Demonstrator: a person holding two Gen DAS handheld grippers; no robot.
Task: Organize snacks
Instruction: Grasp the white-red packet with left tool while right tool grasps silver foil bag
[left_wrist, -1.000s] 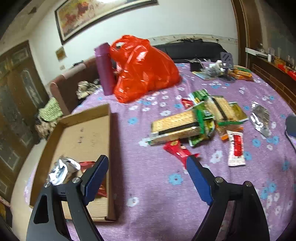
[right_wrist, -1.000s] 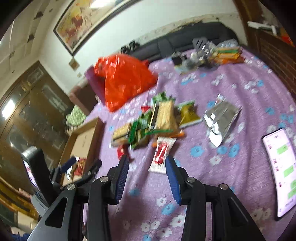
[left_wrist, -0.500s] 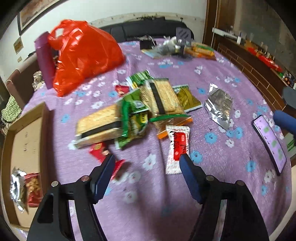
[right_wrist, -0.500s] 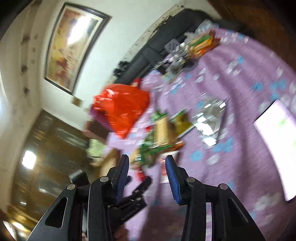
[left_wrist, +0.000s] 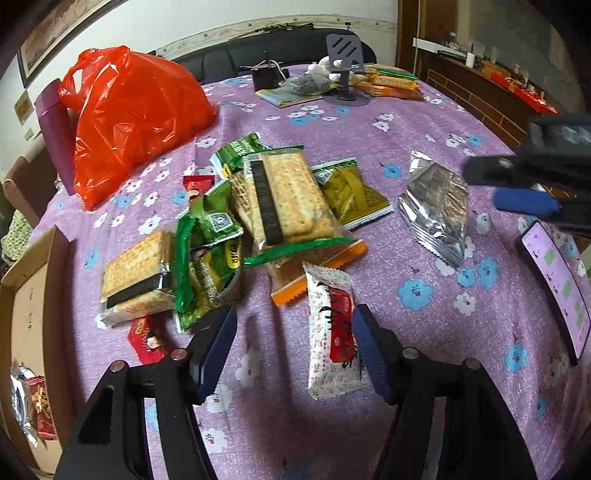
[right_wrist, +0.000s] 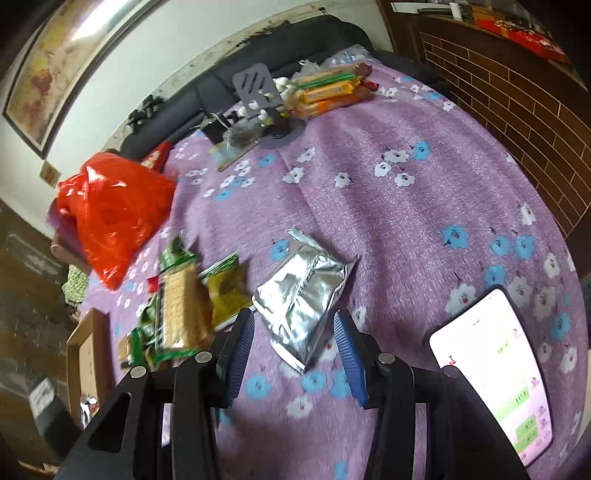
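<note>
A heap of snack packets lies on the purple flowered cloth: cracker packs (left_wrist: 284, 199), green packets (left_wrist: 207, 254) and a yellow-green packet (left_wrist: 351, 192). A white and red packet (left_wrist: 332, 328) lies between the fingers of my open left gripper (left_wrist: 291, 350), just ahead of the right pad. A silver foil bag (left_wrist: 439, 206) lies to the right. In the right wrist view my right gripper (right_wrist: 293, 350) is open with the silver foil bag (right_wrist: 303, 295) between its fingertips. A cardboard box (left_wrist: 26, 295) at the left holds a silver and a red packet.
A red plastic bag (left_wrist: 129, 114) and a purple bottle (left_wrist: 55, 140) stand at the back left. A lit phone (right_wrist: 495, 373) lies at the right edge. A phone stand (right_wrist: 258, 96) and orange biscuit packs (right_wrist: 328, 92) sit at the far side.
My left gripper swung right from the cardboard box to the snack heap and came down over the white and red packet. My right gripper moved right and down over the silver foil bag.
</note>
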